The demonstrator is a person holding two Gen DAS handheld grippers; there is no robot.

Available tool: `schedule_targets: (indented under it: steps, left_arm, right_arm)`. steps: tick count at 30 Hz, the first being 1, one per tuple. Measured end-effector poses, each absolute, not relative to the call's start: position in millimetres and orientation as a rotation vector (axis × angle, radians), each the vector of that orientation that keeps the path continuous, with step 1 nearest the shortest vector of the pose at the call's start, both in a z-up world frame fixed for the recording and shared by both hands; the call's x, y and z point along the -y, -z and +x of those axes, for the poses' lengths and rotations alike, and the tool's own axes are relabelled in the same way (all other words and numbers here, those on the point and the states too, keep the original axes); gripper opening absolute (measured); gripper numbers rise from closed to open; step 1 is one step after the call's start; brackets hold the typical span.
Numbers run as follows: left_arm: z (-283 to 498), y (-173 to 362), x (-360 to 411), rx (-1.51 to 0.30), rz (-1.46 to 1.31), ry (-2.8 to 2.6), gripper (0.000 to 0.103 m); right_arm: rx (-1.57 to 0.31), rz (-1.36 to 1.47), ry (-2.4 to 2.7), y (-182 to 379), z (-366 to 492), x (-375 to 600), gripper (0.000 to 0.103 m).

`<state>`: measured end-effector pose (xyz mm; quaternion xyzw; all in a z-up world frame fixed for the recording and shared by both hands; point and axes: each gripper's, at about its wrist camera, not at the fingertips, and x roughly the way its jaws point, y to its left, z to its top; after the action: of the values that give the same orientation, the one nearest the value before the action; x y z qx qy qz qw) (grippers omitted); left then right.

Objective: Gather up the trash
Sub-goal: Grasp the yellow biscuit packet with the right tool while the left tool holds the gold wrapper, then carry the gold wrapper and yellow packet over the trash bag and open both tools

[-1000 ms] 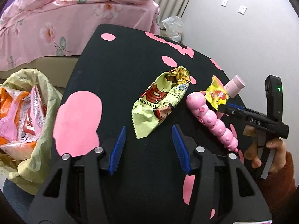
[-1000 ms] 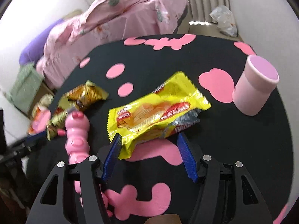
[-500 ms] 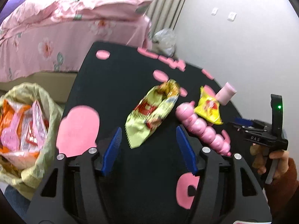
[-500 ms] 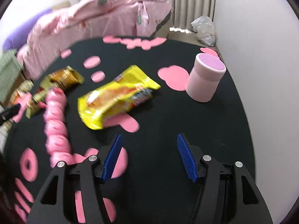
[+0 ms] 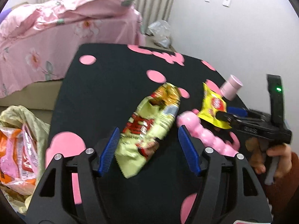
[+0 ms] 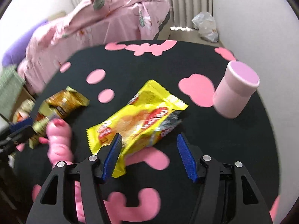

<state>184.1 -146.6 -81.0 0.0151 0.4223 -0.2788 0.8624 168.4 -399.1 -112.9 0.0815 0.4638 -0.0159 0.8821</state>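
**Inspector A:** Reviewing progress: the trash bag (image 5: 20, 145), off to the left of the left gripper (image 5: 147, 149), already holds several wrappers, so part of the collection looks done. Two wrappers remain on the worktop (image 5: 104, 85).

**Inspector B:** Jaw state?

**Inspector A:** The left gripper's jaws have just been opening and now stand spread, with the lower end of the green wrapper (image 5: 149, 128) lying between them; the pads do not press it. The right gripper (image 6: 149, 155) also has its jaws spread. The yellow wrapper (image 6: 136, 119) lies just ahead of them, its near corner against the left pad, not pinched.

**Inspector B:** Anything else present?

**Inspector A:** A pink segmented toy (image 5: 205, 132) just right of the left jaws and a pink cup (image 6: 235, 91) ahead and right of the right jaws. I judge neither to be trash.

**Inspector B:** Outstanding?

**Inspector A:** Both wrappers still need gripping and bagging.
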Motion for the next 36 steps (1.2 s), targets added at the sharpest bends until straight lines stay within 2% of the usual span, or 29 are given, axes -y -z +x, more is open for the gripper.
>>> schedule_targets:
  steps: [7,13,14,15,17,20,27,33,36]
  left_arm:
    - [159.5,74.8,151.3,-0.921,-0.008,0.719,0.062]
    - [160.2,66.7,150.3,-0.851,0.001,0.632,0.062]
    - [163.3,67.6,150.1,-0.86,-0.004,0.62,0.066]
    - [166.0,68.5,149.9,-0.867,-0.008,0.612,0.069]
    - [170.7,71.2,150.5,-0.89,-0.013,0.622,0.075]
    - [171.8,74.8,157.1,-0.907,0.023,0.629,0.078]
    - [174.3,77.3,170.1,-0.881,0.119,0.556,0.077]
    - [186.6,81.4,168.4,-0.937,0.075,0.562,0.069]
    - [191.6,86.4,167.4,-0.976,0.04,0.576,0.062]
  right_arm:
    - [-0.947,0.042,0.129,107.9,146.0,427.5,0.058]
    - [-0.919,0.236,-0.002,109.5,140.8,440.7,0.057]
    - [-0.92,0.243,-0.007,110.8,142.4,439.1,0.049]
    - [-0.921,0.251,-0.018,113.0,144.8,438.0,0.033]
    - [-0.925,0.269,-0.053,115.1,147.6,434.3,0.015]
    - [-0.891,0.237,-0.067,108.3,142.0,425.2,0.009]
    - [-0.809,0.2,-0.062,82.9,117.6,419.7,0.009]
    - [-0.807,0.193,-0.084,80.3,104.1,416.6,0.009]
    - [-0.809,0.181,-0.08,81.9,101.8,413.7,0.009]
